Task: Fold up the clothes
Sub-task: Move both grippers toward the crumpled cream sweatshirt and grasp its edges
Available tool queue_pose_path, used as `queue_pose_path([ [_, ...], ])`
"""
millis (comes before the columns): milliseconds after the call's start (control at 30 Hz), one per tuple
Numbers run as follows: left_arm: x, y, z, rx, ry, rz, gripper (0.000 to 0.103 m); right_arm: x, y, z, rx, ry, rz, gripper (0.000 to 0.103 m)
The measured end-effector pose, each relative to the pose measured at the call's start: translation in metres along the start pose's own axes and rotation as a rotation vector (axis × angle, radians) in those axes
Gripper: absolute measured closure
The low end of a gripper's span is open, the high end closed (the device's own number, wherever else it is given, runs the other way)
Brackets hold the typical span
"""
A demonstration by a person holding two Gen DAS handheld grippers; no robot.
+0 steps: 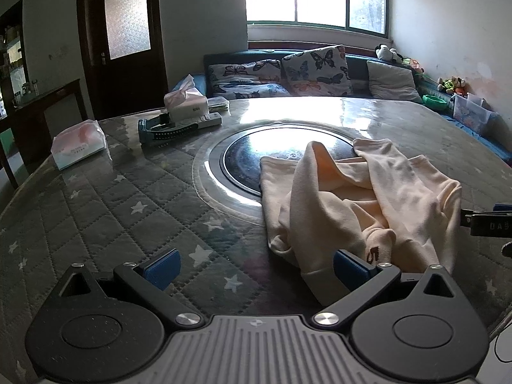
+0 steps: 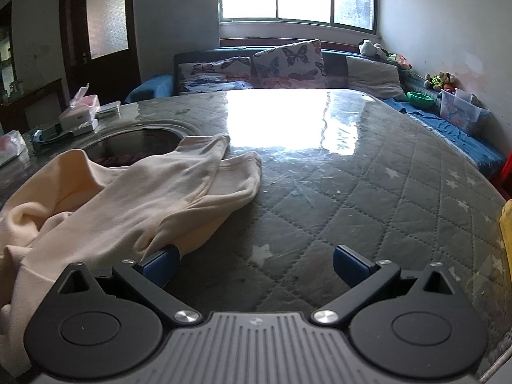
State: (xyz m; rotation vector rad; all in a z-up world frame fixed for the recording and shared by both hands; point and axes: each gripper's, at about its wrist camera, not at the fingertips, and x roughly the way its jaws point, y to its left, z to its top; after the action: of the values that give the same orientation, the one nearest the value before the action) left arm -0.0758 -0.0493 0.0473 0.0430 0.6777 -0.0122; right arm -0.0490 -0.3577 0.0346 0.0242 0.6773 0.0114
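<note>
A crumpled cream garment [image 1: 358, 201] lies on the round table covered by a grey quilted star cloth [image 1: 105, 211]. My left gripper [image 1: 256, 267] is open and empty; its right pad touches the garment's near cuff. The garment also shows in the right wrist view [image 2: 134, 198], at the left. My right gripper [image 2: 256, 265] is open and empty, its left pad at the garment's near edge. The right gripper's tip shows in the left wrist view [image 1: 486, 220], at the garment's right side.
A dark round inset [image 1: 256, 156] sits in the table's middle, partly under the garment. Tissue packs [image 1: 78, 144] [image 1: 187, 102] and a dark case [image 1: 166, 128] stand at the far left. A sofa with butterfly pillows [image 1: 288, 70] lies beyond the table. A yellow object [image 2: 507, 230] is at the right edge.
</note>
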Motion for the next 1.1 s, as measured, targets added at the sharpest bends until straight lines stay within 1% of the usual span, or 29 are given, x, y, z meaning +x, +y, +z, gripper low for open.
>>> queue_pose_path([
  [533,0.003,-0.005,0.0,-0.003,0.034,-0.001,0.0,-0.018,0.009,-0.007,0.002,-0.023,0.045,0.0],
  [1100,0.001,-0.009,0.0,-0.007,0.057,0.003,0.0,-0.026,0.022,-0.011,-0.041,-0.012,0.104,0.0],
])
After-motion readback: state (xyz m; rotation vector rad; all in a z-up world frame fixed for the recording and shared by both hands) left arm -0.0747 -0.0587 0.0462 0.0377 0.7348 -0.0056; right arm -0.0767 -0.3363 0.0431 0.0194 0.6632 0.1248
